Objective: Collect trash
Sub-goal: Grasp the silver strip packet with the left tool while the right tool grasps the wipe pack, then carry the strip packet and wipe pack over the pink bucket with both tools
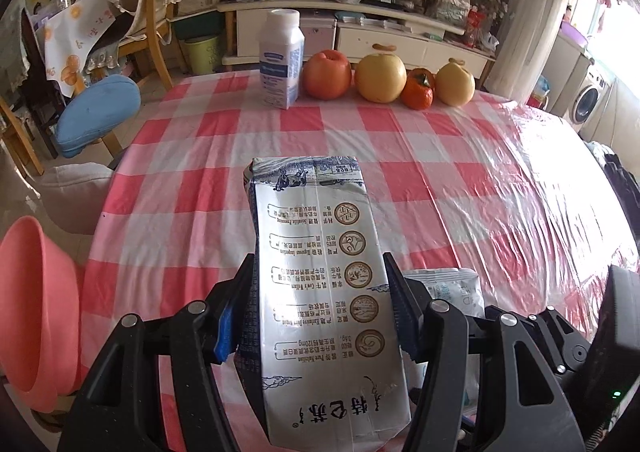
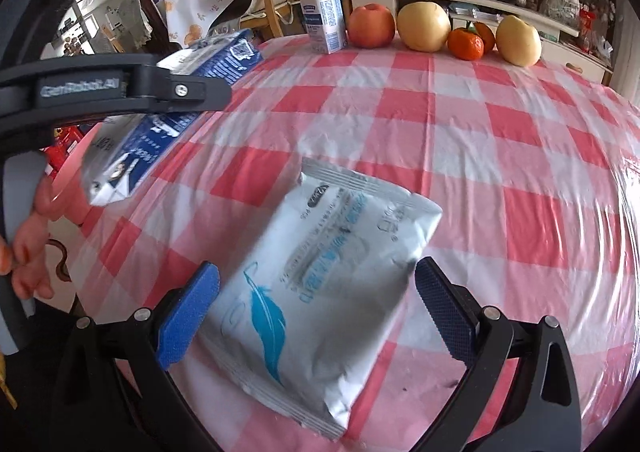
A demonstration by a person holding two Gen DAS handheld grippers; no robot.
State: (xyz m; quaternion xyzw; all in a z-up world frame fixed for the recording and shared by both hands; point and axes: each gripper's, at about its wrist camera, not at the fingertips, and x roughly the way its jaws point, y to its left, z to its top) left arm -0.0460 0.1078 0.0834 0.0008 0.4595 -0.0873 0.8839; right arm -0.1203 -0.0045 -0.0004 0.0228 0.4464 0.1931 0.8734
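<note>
The left gripper point(image 1: 320, 308) clamps a tall, flat-sided carton point(image 1: 320, 292) at mid-body, its ribbed pads pressed on both narrow sides; the carton's glossy silver face carries round brown emblems and lines of print, and its folded far end sticks out above the cloth point(image 1: 440, 155). Seen from the right wrist, the same carton hangs off the table's left edge in that gripper, blue and silver, slightly crumpled at its near end.

The right gripper point(image 2: 316, 308) stands wide apart, one blue pad and one dark cross-hatched pad on either side of a soft, pillow-shaped pack point(image 2: 320, 284); the pads do not touch it; the pack lies flat on the cloth, white foil with crimped ends and a teal feather printed on it.

The cloth is pink-and-white check under a shiny, wrinkled clear film; a smooth pink basin point(image 1: 36, 312) sits off the table's left side.

At the far edge stand a square white bottle point(image 1: 282, 59) with a blue label, then a row of round fruit point(image 1: 380, 71), red, yellow and orange.
</note>
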